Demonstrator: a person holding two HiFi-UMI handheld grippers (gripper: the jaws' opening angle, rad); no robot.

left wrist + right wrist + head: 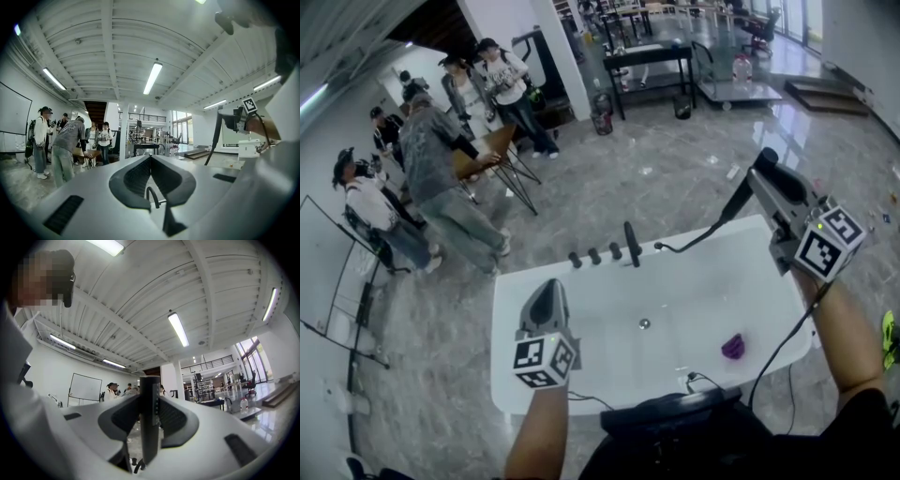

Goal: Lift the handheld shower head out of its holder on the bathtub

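Note:
My right gripper (759, 176) is raised above the back right corner of the white bathtub (511, 309), shut on the black handle of the shower head (737, 201). The handle (149, 418) stands upright between the jaws, both pads pressed on it. Its black hose (694, 238) hangs down to the tub's back rim, beside the black faucet spout (632, 244) and knobs. The shower head (216, 136) also shows at the right of the left gripper view. My left gripper (546, 287) hovers over the tub's front left, pointing level; its jaw tips (150, 157) meet, with nothing held.
A purple object (733, 347) lies in the tub near the drain (644, 323). Several people (431, 178) stand around a small folding table (492, 150) behind and to the left. A black table (647, 58) and a cart (736, 80) stand farther back. A whiteboard frame (337, 281) is at the left.

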